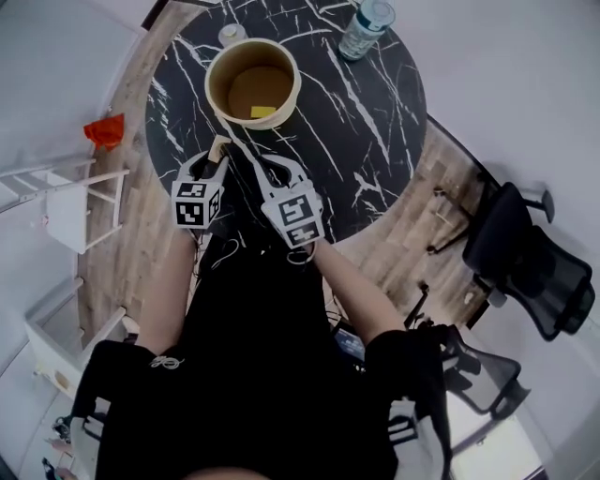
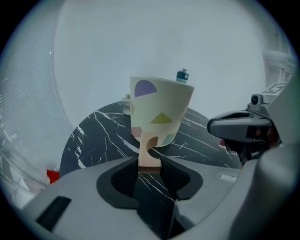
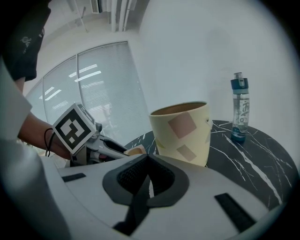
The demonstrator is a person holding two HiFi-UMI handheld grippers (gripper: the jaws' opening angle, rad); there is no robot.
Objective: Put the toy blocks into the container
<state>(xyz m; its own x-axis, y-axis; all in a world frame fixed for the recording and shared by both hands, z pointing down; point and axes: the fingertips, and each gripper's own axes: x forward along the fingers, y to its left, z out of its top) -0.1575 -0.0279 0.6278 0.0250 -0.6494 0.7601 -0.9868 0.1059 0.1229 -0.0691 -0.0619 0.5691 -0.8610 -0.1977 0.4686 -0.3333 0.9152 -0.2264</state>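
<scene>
The container point(image 2: 164, 101) is cream with pastel shapes, the table point(image 1: 375, 131) black with white veins.

Readable text: none.
Water bottle point(image 3: 239, 110) label, far right: print too small to make out.

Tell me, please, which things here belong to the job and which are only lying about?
Job: container, yellow block inside it, wooden block clamped in the left gripper.
Lying about: water bottle, small pale item on the table, red thing on the floor, office chairs.
</scene>
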